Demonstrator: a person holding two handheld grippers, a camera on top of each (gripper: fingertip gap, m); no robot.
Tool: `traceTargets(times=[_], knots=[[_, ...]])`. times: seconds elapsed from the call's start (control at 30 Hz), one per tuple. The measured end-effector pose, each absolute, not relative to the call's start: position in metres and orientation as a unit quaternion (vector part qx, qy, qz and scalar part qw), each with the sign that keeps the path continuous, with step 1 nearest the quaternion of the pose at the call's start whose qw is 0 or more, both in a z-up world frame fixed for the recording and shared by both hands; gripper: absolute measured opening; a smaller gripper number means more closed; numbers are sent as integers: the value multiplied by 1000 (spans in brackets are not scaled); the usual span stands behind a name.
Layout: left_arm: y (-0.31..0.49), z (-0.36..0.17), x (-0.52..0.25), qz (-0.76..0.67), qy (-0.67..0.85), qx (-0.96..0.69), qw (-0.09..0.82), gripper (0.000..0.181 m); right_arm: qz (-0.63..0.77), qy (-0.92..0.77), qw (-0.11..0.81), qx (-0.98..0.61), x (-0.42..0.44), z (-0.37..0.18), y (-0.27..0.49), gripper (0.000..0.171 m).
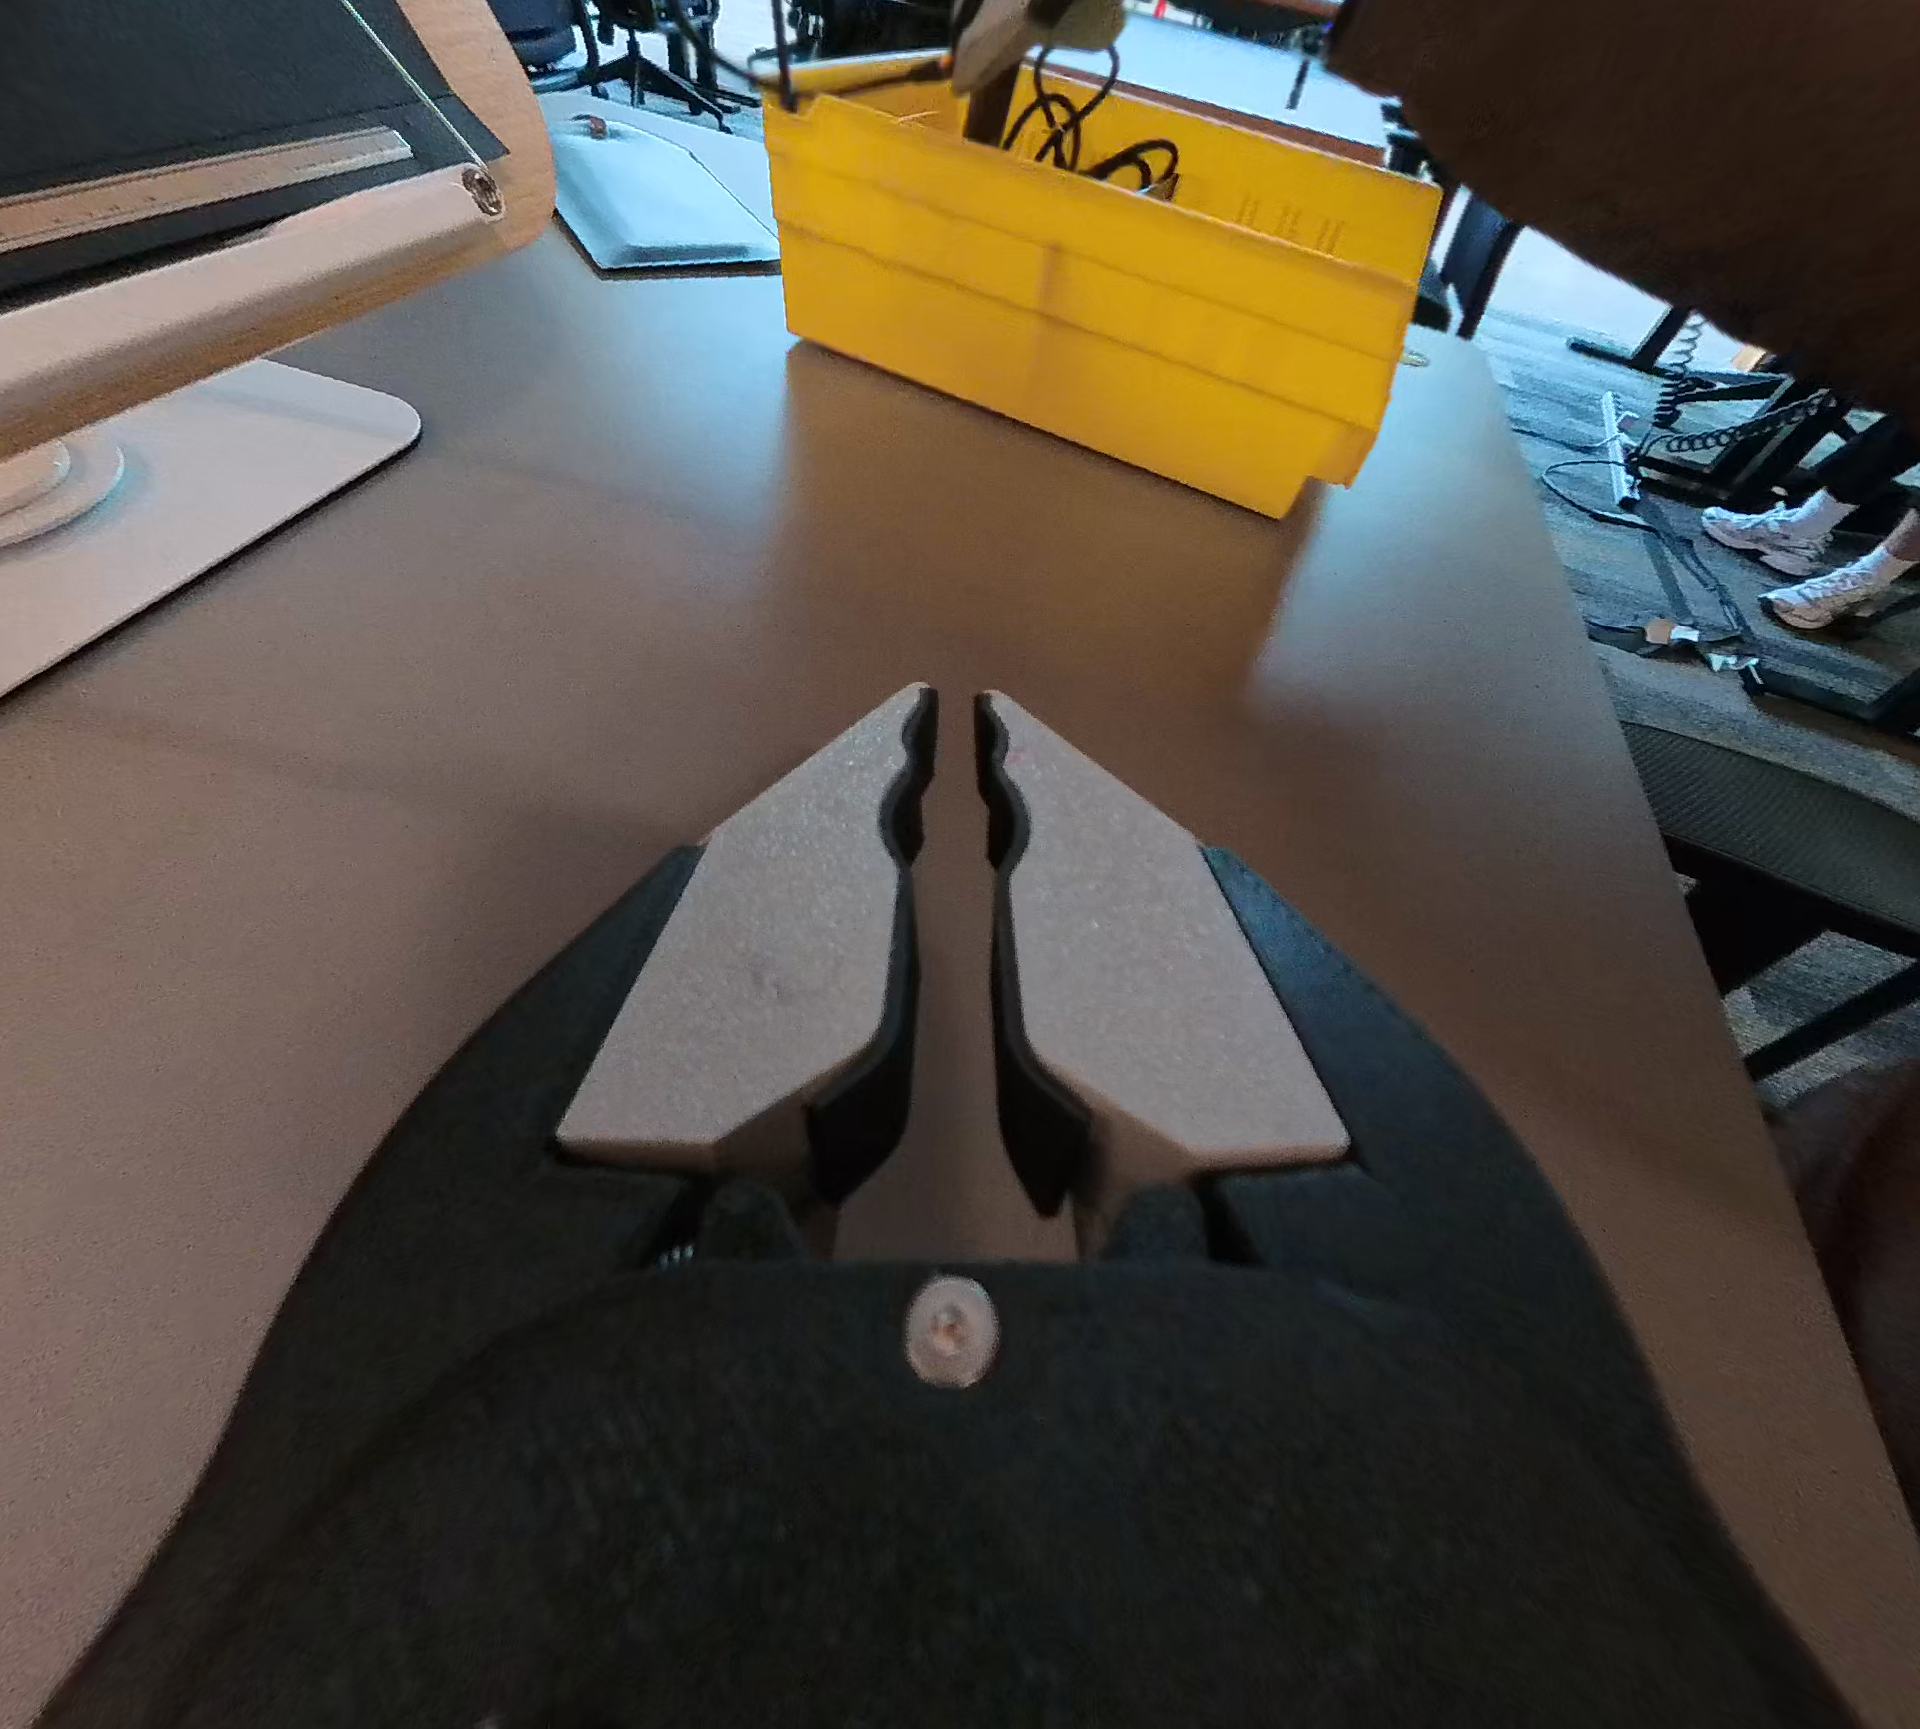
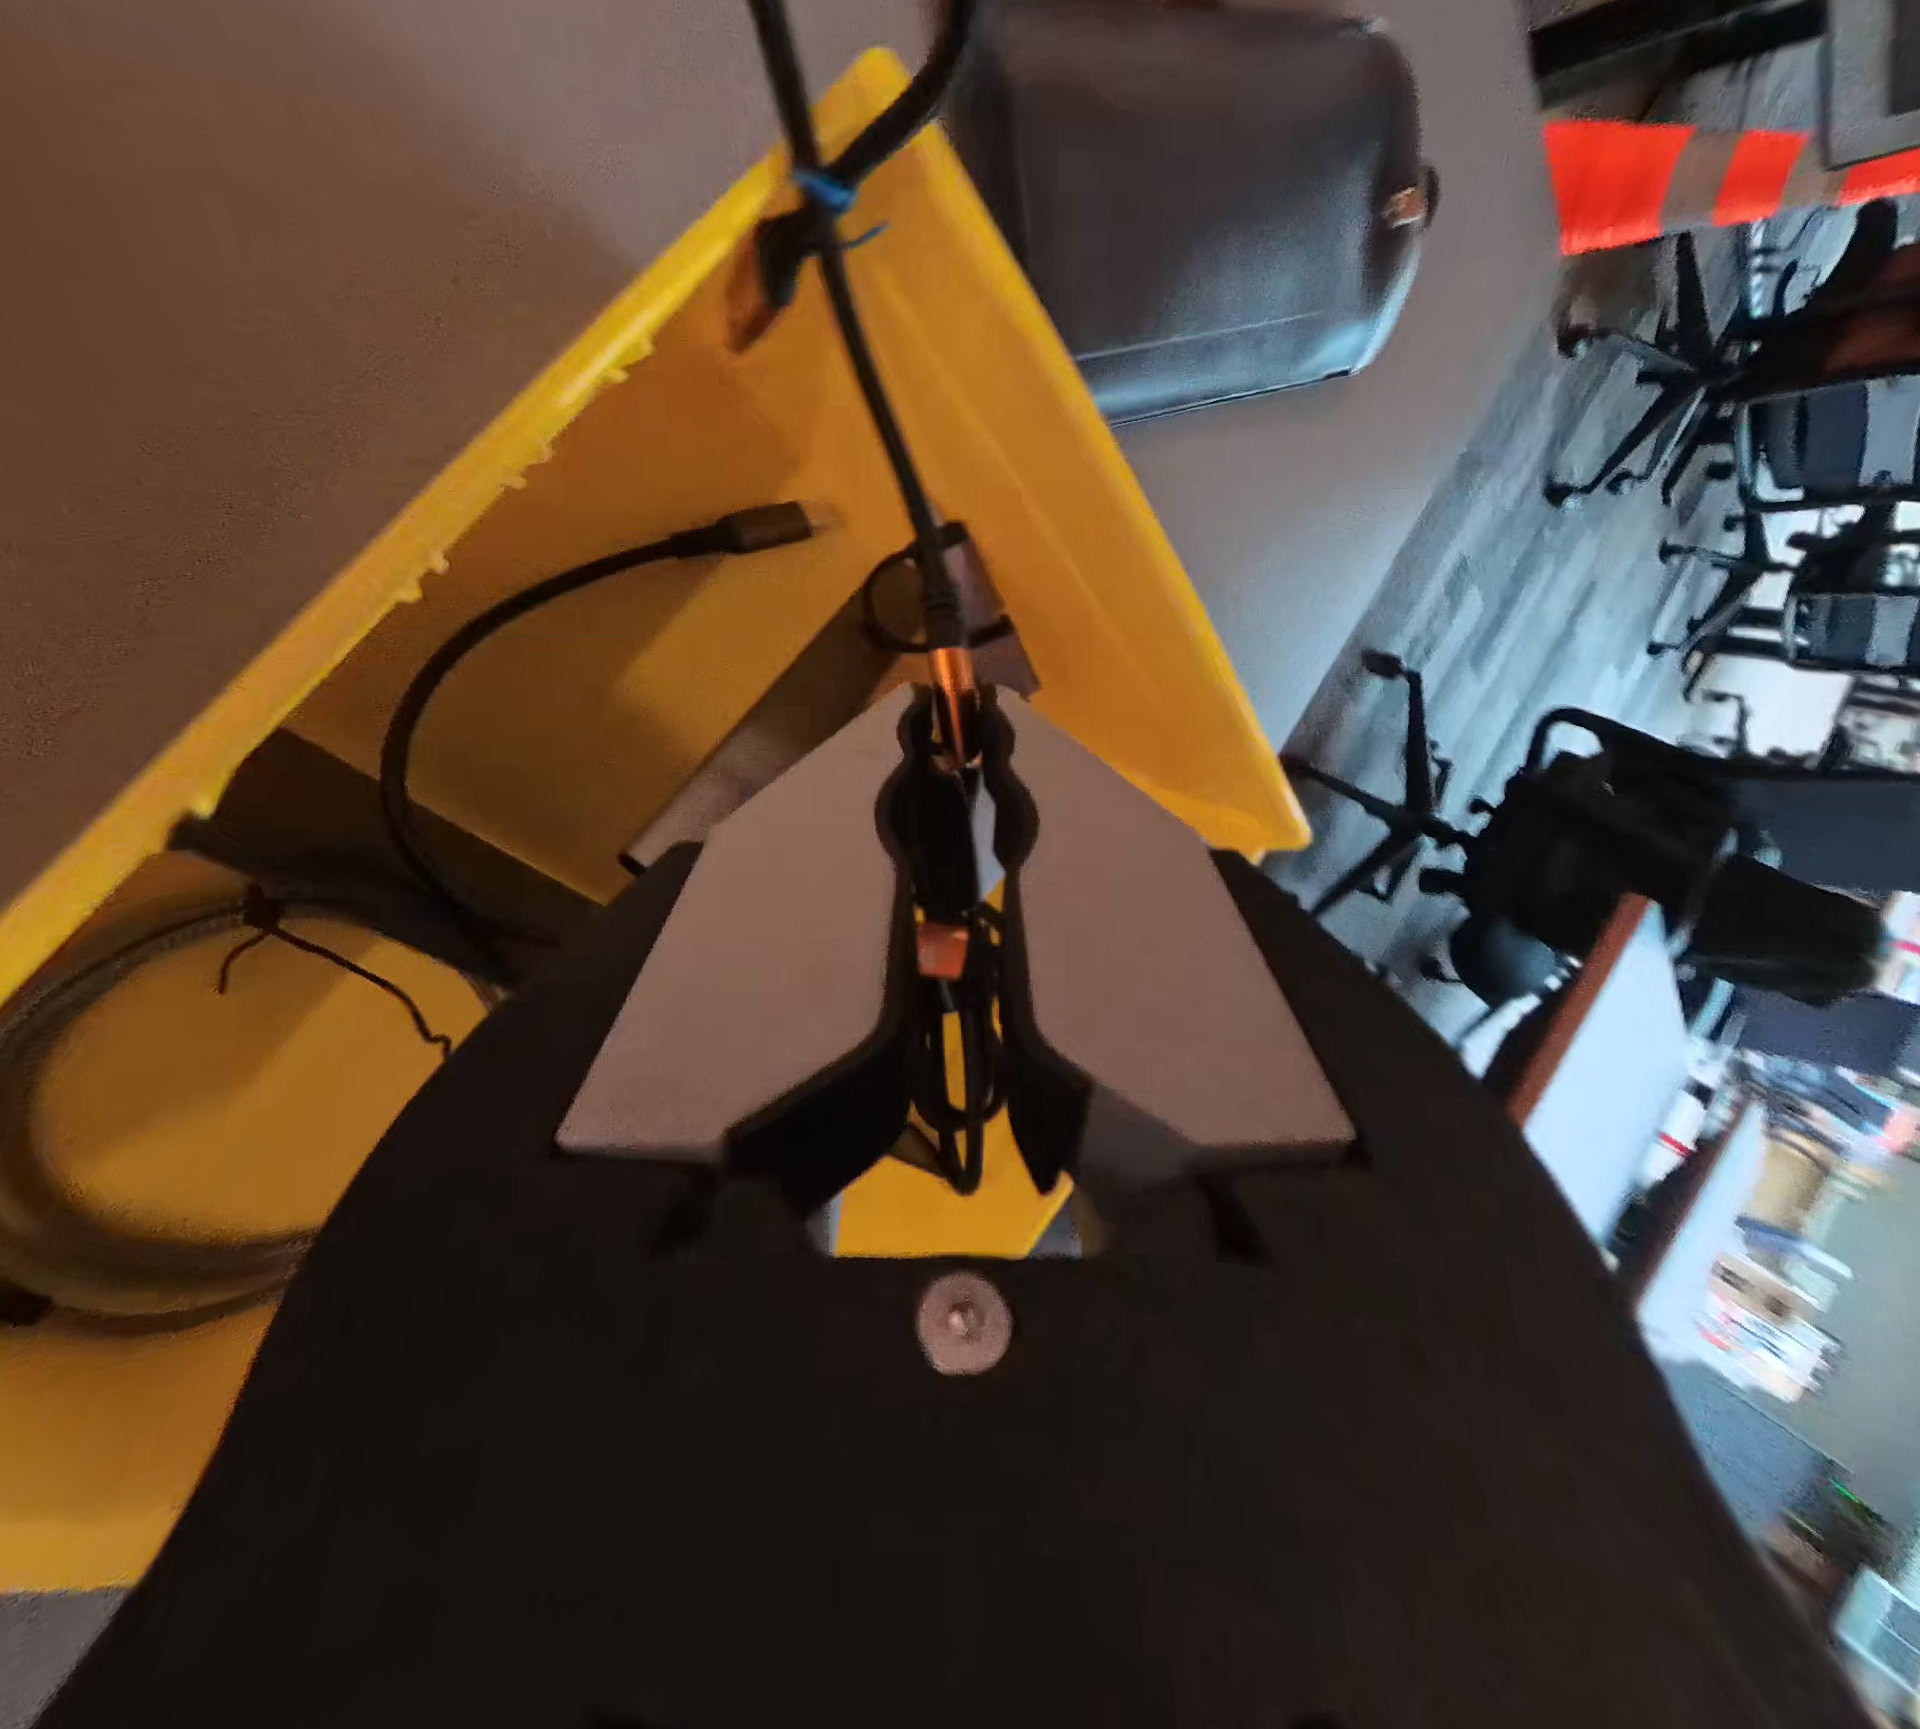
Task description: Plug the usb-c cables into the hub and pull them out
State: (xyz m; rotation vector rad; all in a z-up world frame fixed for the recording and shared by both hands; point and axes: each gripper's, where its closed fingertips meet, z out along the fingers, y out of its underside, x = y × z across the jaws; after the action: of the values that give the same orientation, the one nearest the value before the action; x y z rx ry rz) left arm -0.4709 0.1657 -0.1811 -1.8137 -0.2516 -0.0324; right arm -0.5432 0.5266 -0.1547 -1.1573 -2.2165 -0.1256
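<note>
A yellow bin (image 1: 1091, 308) stands on the brown table (image 1: 623, 640). My left gripper (image 1: 956, 703) is low over the table in front of it, shut with only a thin slit between its tips, and empty. My right gripper (image 1: 971, 74) reaches down into the bin from above. In the right wrist view it (image 2: 956, 713) is shut on the orange plug (image 2: 951, 677) of a black cable (image 2: 883, 432), just over a grey hub (image 2: 758, 754) on the bin floor. The hub is partly hidden by my fingers. Another cable's loose USB-C plug (image 2: 764, 528) lies beside the hub.
A coiled braided cable (image 2: 125, 1004) lies in the bin's (image 2: 1091, 588) other end. A monitor (image 1: 208, 121) on a silver base (image 1: 208, 484) stands at the left. The table edge (image 1: 1621, 744) runs along the right, with an office chair (image 1: 1787, 848) beyond it. My right fingertips sit around 35 cm from my left ones. It is some 25 cm from my left tips to the monitor (image 1: 208, 121).
</note>
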Motion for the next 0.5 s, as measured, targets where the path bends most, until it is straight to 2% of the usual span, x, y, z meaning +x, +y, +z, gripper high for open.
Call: traceTargets(times=[0.13, 0.2, 0.3, 0.5], knots=[[166, -182, -470, -16, -108, -788, 606, 5, -135, -862, 260, -414, -548, -194, 520, 16], [166, -183, -469, -16, -106, -790, 604, 5, -166, -860, 262, -404, -547, -198, 523, 6], [167, -186, -467, -13, -101, -796, 596, 4, -148, -855, 276, -414, -545, -193, 521, 7], [170, -189, -463, 2, -87, -806, 585, 6, -55, -828, 314, -461, -535, -156, 514, 33]])
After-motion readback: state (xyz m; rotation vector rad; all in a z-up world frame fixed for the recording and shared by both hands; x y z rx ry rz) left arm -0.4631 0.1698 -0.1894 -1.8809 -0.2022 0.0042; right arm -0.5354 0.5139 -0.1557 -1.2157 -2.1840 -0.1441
